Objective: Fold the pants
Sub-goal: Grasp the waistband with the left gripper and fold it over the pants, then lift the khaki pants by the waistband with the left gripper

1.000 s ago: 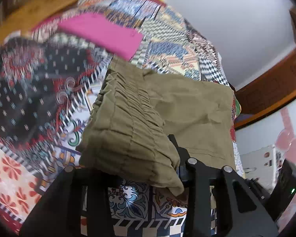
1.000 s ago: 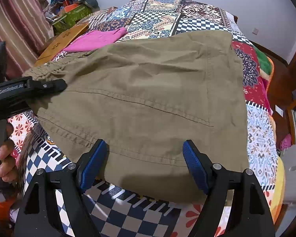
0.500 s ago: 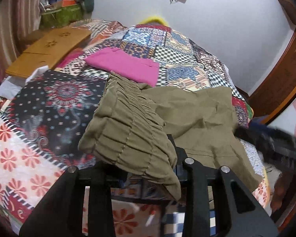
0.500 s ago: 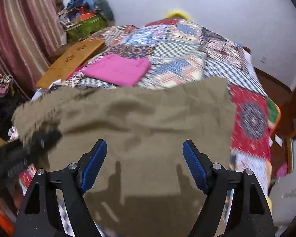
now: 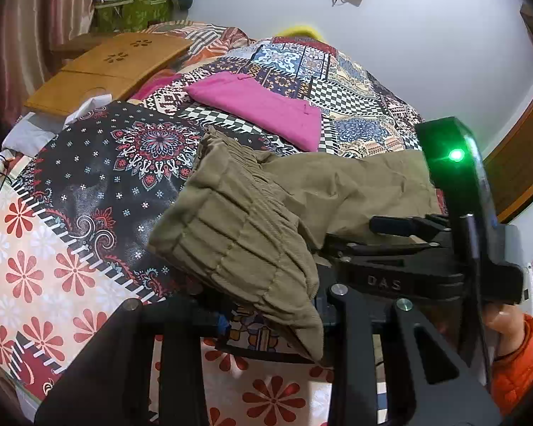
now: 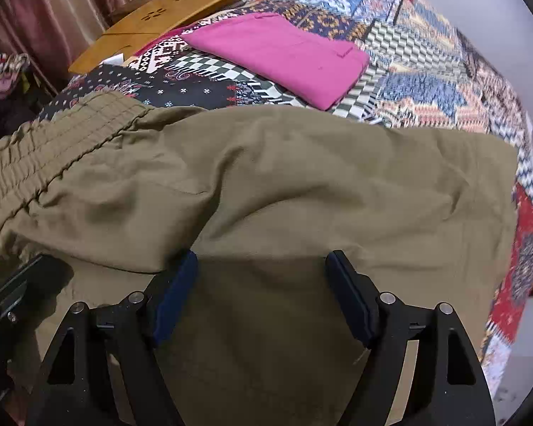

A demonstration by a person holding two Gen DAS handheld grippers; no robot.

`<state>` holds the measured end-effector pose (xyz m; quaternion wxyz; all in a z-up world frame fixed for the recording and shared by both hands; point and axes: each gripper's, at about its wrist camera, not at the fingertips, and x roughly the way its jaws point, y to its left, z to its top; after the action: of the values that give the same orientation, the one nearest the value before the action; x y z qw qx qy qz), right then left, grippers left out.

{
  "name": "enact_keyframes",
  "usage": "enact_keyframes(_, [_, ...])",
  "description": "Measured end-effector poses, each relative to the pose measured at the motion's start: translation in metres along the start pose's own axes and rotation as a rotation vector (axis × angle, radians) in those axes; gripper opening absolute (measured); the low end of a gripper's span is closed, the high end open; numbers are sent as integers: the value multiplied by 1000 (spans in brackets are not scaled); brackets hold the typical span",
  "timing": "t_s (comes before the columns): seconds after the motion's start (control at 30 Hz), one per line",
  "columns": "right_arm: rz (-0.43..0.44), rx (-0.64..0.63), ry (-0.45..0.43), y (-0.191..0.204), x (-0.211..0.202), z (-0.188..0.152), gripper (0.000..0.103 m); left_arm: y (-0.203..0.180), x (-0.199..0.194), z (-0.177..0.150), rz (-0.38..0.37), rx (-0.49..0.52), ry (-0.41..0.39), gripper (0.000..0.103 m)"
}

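The soft, limp olive pants (image 6: 284, 177) sag between holds (best pinched at the elastic waistband (image 5: 238, 234)), left tool (image 5: 266, 316) clamping it, right tool (image 6: 263, 294) spread.

Left gripper (image 5: 266, 319) clamped; right gripper (image 6: 263, 294) fingers (image 6: 348, 298) spread.

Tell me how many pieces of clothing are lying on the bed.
2: olive pants nearest, draped across the quilt and held by the left hand-held gripper; a folded pink garment behind. More may be hidden.
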<state>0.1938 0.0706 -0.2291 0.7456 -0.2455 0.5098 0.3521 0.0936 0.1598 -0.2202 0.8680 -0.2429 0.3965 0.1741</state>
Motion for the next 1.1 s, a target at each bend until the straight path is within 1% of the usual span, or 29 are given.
enact_keyframes(0.03, [14, 0, -1, -1, -5, -1, 70, -1, -2, 0, 4, 6, -6, 32])
enact_keyframes(0.13, [60, 37, -34, -8, -27, -8, 70, -7, -8, 1, 16, 32, -28, 32])
enact_keyframes(0.23, [51, 48, -87, -10, -51, -18, 70, -15, -14, 4, 29, 60, -52, 32])
enact_keyframes(0.27, [48, 51, -108, -12, -62, -27, 70, -17, -17, 5, 30, 65, -60, 32])
enact_keyframes(0.4, [50, 70, -145, -20, -84, -52, 70, -30, -30, 11, 25, 98, -103, 32])
enact_keyframes(0.47, [40, 75, -144, -23, -84, -63, 70, -38, -37, 13, 16, 121, -123, 32])
enact_keyframes(0.57, [47, 89, -95, -26, -70, -79, 70, -53, -46, 18, -9, 152, -145, 32])
enact_keyframes(0.63, [77, 117, -65, -29, -57, -86, 71, -64, -47, 19, -34, 173, -139, 32])
enact_keyframes(0.67, [83, 126, -67, -29, -54, -87, 71, -71, -48, 19, -36, 187, -140, 31])
enact_keyframes(0.77, [64, 116, -79, -26, -57, -87, 71, -93, -55, 17, -39, 251, -169, 30])
enact_keyframes(0.9, [75, 131, -97, -30, -69, -91, 70, -111, -62, 19, -50, 306, -190, 29])
enact_keyframes(1.03, [47, 172, -163, -48, -92, -108, 70, -123, -65, 22, -97, 316, -172, 29])
enact_keyframes(1.1, [25, 217, -190, -63, -104, -121, 70, -131, -65, 22, -102, 332, -171, 29])
